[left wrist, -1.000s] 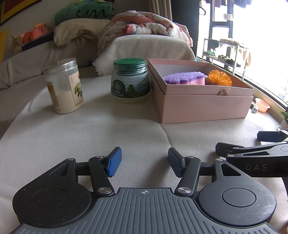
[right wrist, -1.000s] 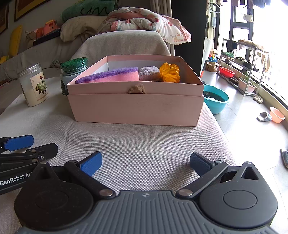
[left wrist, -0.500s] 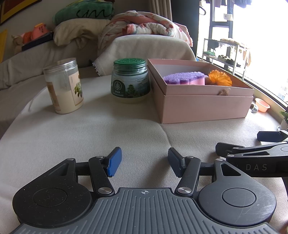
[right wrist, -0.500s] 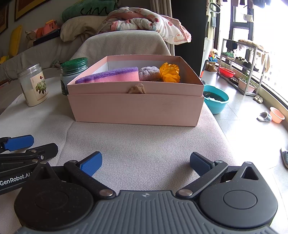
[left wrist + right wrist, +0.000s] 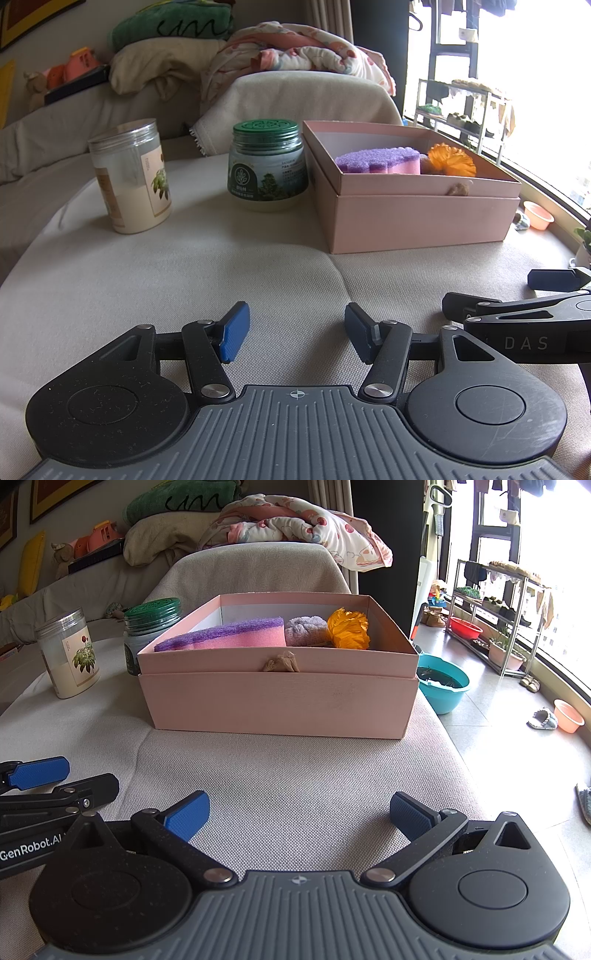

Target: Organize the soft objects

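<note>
A pink box (image 5: 277, 705) stands on the beige cloth-covered surface; it also shows in the left wrist view (image 5: 424, 221). Inside lie a purple-and-pink sponge (image 5: 229, 637), a lilac fluffy ball (image 5: 304, 629) and an orange pompom (image 5: 349, 627). A small tan fabric bit (image 5: 280, 663) hangs over its front rim. My left gripper (image 5: 295, 336) is open and empty, low over the cloth, well short of the box. My right gripper (image 5: 297, 818) is open wide and empty, in front of the box.
A clear jar of white powder (image 5: 129, 177) and a green-lidded jar (image 5: 267, 166) stand left of the box. A sofa back with piled blankets (image 5: 295, 51) is behind. The surface's right edge drops to the floor with a teal basin (image 5: 441, 683).
</note>
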